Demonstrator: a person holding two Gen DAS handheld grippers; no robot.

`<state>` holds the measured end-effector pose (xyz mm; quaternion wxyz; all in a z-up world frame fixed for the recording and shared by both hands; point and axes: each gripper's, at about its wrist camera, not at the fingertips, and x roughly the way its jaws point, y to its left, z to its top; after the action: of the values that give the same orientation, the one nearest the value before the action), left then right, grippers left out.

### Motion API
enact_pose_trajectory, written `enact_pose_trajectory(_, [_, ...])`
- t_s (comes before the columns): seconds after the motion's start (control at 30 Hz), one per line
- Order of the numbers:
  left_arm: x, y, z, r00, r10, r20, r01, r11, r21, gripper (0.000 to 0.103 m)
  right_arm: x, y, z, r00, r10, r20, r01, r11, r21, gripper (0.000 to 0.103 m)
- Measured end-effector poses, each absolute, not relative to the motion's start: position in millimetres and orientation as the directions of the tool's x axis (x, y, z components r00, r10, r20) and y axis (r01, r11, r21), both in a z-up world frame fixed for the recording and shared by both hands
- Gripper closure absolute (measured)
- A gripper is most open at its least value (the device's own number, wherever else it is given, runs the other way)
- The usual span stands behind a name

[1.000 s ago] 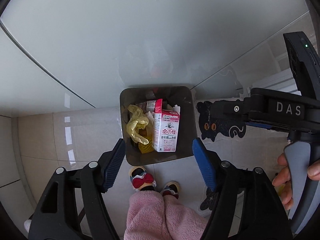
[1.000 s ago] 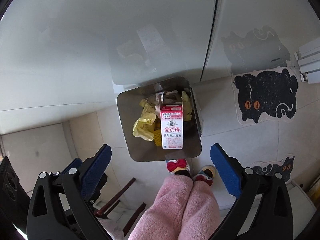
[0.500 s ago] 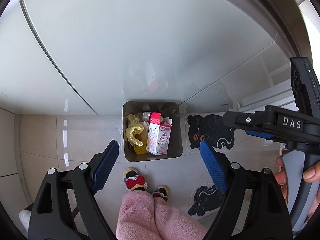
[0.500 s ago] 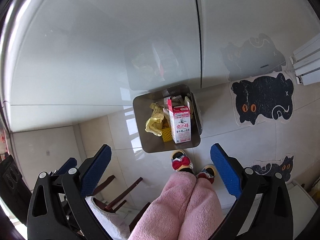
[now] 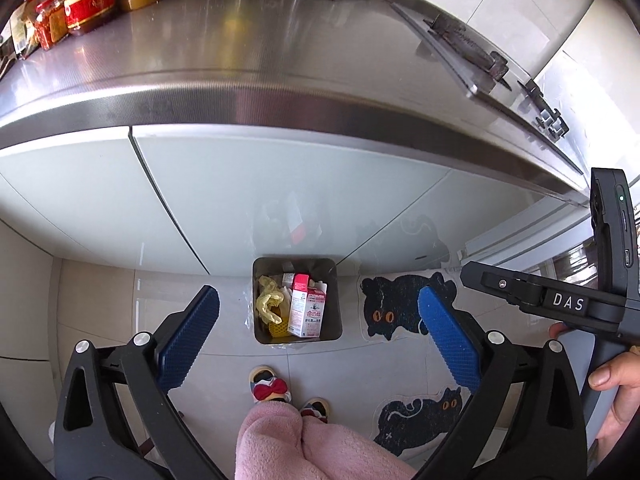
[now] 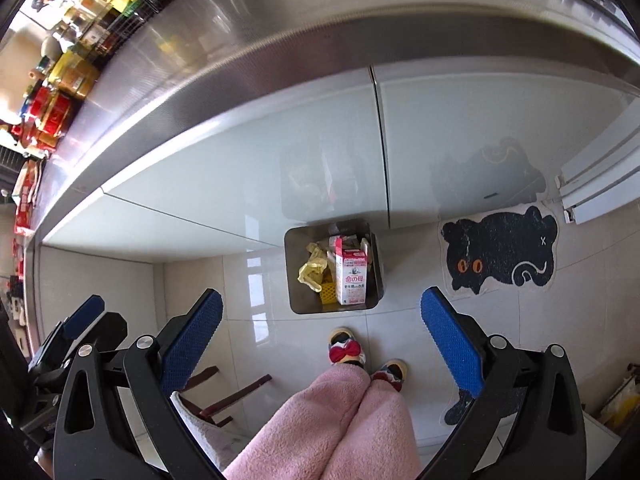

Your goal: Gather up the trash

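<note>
Left view alone shows the stove point(image 5: 472, 40). Both the left gripper point(image 5: 318, 330) and right gripper point(image 6: 322, 326) are spread, empty, now higher; countertop point(image 6: 248, 40) newly visible. Pink carton point(image 5: 307, 312) sits in the trash bin point(image 5: 337, 292) on the floor.

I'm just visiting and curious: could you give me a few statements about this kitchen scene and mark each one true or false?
1. The bin on the floor holds a pink-and-white carton. True.
2. The left hand-held gripper is clamped on the carton. False: it is open, holding nothing.
3. A yellow glove lies in the bin beside the carton. True.
4. The right hand-held gripper holds a piece of trash. False: it is open and empty.
5. The cat-shaped mat is white. False: it is black.
</note>
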<state>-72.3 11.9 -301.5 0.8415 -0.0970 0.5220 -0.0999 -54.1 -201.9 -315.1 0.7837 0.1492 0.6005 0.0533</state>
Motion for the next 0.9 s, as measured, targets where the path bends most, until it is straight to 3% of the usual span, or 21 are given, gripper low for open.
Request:
enact_pose_trajectory(0.5, [-105,21,-170,0.641,-0.258,-0.723,0.108,0.963,-0.248,0.008,-99,-189,-174,0.597,0.159,-0.786,-0.061,0.986,0.154,0.003])
enact_pose_trajectory(0.9, [-111,19,-97,0.758,-0.221,-0.614,0.11,0.971,-0.214,0.008,-102,-198,-109,0.705,0.167,-0.689,-0.053,0.982,0.183,0.003])
